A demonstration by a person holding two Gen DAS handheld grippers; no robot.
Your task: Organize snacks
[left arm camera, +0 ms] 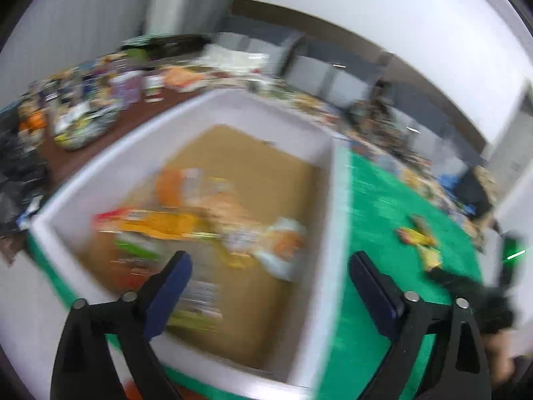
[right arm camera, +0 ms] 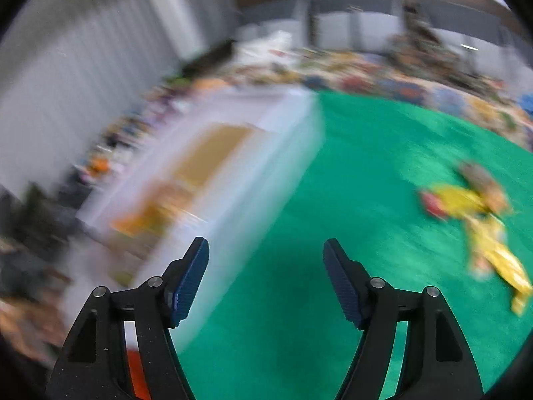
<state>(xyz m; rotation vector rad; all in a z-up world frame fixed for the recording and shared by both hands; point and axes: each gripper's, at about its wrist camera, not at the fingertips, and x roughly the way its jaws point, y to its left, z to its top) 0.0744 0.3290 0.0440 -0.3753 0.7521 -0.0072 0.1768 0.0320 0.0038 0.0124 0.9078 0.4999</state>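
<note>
On the green tabletop (right arm camera: 349, 166), snack packets (left arm camera: 200, 230) lie boxed; both hand-held grippers (left arm camera: 269, 280) (right arm camera: 266, 266) stand wide, empty. The far-right loose packets (right arm camera: 473, 213) should be fetched next.

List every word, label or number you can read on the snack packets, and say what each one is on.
None can be read.
Packets in the white box: print shows on the snack packets, smeared by motion blur.
Yellow packets on the green mat: blurred, no legible text.

Snack packets (left arm camera: 200, 223) in white box (left arm camera: 333, 233)
</note>
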